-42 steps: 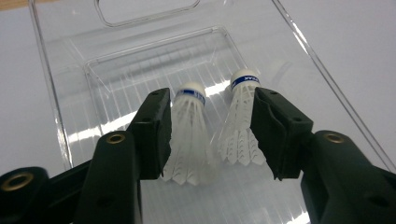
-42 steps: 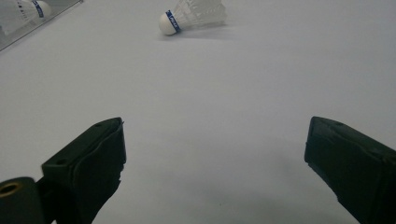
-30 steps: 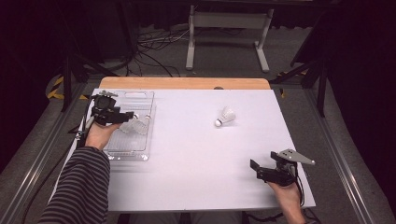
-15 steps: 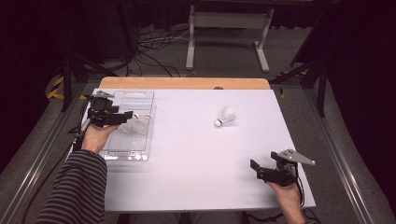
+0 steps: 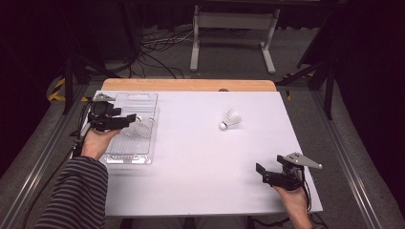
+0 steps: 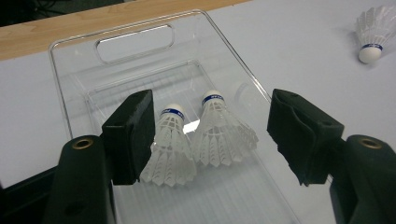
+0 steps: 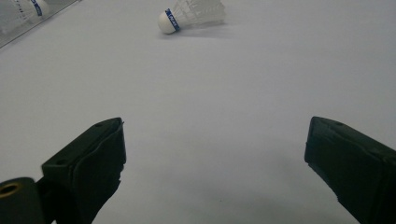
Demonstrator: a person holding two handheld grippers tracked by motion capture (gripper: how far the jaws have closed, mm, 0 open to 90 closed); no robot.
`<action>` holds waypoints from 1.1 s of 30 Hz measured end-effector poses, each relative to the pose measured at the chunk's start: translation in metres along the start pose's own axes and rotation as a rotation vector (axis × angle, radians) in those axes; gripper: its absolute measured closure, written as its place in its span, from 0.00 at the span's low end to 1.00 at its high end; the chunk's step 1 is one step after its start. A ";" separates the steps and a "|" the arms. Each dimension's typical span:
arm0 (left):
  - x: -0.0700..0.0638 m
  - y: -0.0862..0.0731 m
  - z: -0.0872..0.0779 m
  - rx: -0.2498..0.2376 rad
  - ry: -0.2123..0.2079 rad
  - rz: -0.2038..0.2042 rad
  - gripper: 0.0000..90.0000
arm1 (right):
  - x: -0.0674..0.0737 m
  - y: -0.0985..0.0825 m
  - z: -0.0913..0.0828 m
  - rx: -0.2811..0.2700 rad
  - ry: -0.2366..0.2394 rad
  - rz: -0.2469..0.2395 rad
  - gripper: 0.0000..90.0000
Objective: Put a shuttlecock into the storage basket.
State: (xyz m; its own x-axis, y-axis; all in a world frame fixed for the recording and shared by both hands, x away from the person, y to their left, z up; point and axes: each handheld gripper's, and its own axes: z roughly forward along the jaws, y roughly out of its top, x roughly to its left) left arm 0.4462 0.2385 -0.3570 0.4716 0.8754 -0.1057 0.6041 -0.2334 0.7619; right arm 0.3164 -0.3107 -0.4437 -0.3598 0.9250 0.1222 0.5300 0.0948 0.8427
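Your left gripper (image 6: 212, 140) hangs over the clear plastic tray with a cut-out handle (image 6: 135, 43), its fingers (image 6: 130, 135) apart and just widened, pressing on nothing; two white feathered shuttlecocks with blue-banded cork tips (image 6: 196, 135) lie side by side on the tray floor between and beyond them, cork ends pointing toward the handle. The left finger sits close against the nearer shuttlecock's skirt, so lift straight up and away before you swing sideways, or you will drag the feathers and tip it onto its neighbour. Keep the fingers wide until they are above the tray wall. The third white shuttlecock (image 5: 231, 119) lies on its side out on the white worktop (image 5: 200, 181), well apart from the tray. Your right gripper (image 5: 272, 175) rests near the worktop's front edge, fingers (image 7: 91, 163) spread and empty, pointing roughly at that shuttlecock. If you take it next, close on the cork end rather than the skirt, since the feathers will likely crush.
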 end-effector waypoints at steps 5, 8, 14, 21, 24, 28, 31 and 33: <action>0.000 -0.004 -0.003 -0.010 -0.007 -0.003 0.36 | 0.000 0.000 -0.001 -0.001 -0.003 -0.001 0.07; -0.002 -0.005 -0.007 -0.022 -0.007 0.001 0.36 | 0.000 0.000 -0.001 -0.003 -0.004 0.000 0.07; -0.004 -0.008 -0.013 -0.049 -0.013 0.006 0.35 | 0.001 0.000 -0.001 -0.005 -0.003 -0.002 0.07; -0.006 -0.011 -0.019 -0.065 -0.020 0.021 0.34 | 0.001 0.000 -0.001 -0.006 -0.003 -0.002 0.07; -0.008 -0.012 -0.023 -0.081 -0.020 0.026 0.34 | 0.001 0.000 -0.002 -0.002 -0.002 -0.002 0.07; -0.011 -0.013 -0.029 -0.096 -0.017 0.032 0.33 | 0.000 0.000 -0.003 -0.011 -0.002 0.002 0.07; -0.011 -0.015 -0.032 -0.105 -0.018 0.033 0.33 | 0.001 0.000 -0.003 -0.009 0.000 -0.001 0.07; -0.012 -0.017 -0.033 -0.108 -0.024 0.033 0.33 | 0.001 0.000 -0.003 -0.012 0.000 0.000 0.07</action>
State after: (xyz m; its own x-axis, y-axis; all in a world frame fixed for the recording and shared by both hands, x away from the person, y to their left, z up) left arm 0.4094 0.2462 -0.3475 0.5065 0.8571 -0.0936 0.5154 -0.2139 0.8298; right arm 0.3137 -0.3109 -0.4420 -0.3599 0.9250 0.1218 0.5209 0.0909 0.8488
